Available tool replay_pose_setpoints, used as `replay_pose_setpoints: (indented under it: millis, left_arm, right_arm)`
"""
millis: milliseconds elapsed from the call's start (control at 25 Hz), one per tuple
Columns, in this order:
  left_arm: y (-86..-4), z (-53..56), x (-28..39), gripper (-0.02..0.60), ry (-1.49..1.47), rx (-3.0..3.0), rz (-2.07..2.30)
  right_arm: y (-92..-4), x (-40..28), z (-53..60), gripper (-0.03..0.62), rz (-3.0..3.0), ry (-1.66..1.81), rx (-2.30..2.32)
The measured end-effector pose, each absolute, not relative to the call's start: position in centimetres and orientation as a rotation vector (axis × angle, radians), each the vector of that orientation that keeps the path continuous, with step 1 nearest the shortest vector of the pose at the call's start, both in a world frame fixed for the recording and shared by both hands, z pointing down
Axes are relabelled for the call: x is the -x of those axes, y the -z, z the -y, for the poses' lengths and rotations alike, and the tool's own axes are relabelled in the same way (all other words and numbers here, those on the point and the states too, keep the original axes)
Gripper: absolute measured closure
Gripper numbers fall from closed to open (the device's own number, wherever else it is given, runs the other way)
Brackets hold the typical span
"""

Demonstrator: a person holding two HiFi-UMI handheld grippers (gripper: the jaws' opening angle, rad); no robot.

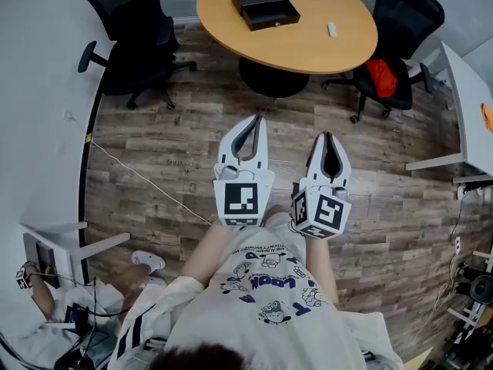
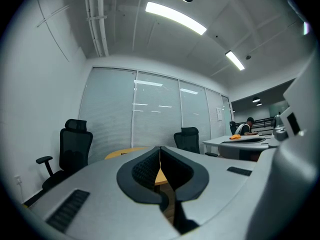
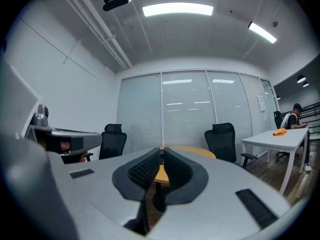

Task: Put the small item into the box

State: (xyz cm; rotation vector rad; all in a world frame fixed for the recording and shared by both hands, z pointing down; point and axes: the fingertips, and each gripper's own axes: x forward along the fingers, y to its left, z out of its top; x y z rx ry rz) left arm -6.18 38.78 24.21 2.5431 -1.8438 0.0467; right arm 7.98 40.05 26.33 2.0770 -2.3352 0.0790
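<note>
Both tools are clenched and empty. Left tool (image 1: 256, 119): tips meet, with only the hollow between the pads behind them and nothing in it. Right tool (image 1: 329, 136): same, tips together and nothing pinched. Both are held level over the wood floor (image 1: 177, 129), pointing at the round counter (image 1: 308, 52) and well short of it.

The small item (image 1: 332, 29) lies flat on the counter near its right edge, clear of everything. The box (image 1: 266, 7) is black and shallow and sits further left on the same counter, well apart from the item. It looks open on top. The second black slab against it may be the lid, can't tell.

Handling, my read:
- The item is white, oblong and low. Probably rigid plastic and light, so weight is no issue.
- The tool must open first, then come down from above and pinch across the short width at mid-length.
- The counter top looks smooth and the item has little height, so a pad could nudge it sideways before the other makes contact. Centre the tool and close slowly.
- The item is too small in frame to judge its surface finish or fragility.
- The box is likely light too and may slide if bumped. Release low inside the rim.
</note>
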Motion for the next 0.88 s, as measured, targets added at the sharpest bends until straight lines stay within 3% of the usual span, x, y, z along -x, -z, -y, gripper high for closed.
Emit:
replay_pose_setpoints:
  millis: [880]
  left_arm:
    - [-26.2,-27.8,4.5,0.566,-0.087,-2.476,1.865]
  right_arm:
    - [-28.1,-10.4,-28.7,0.549,2.310,-0.112,-2.043]
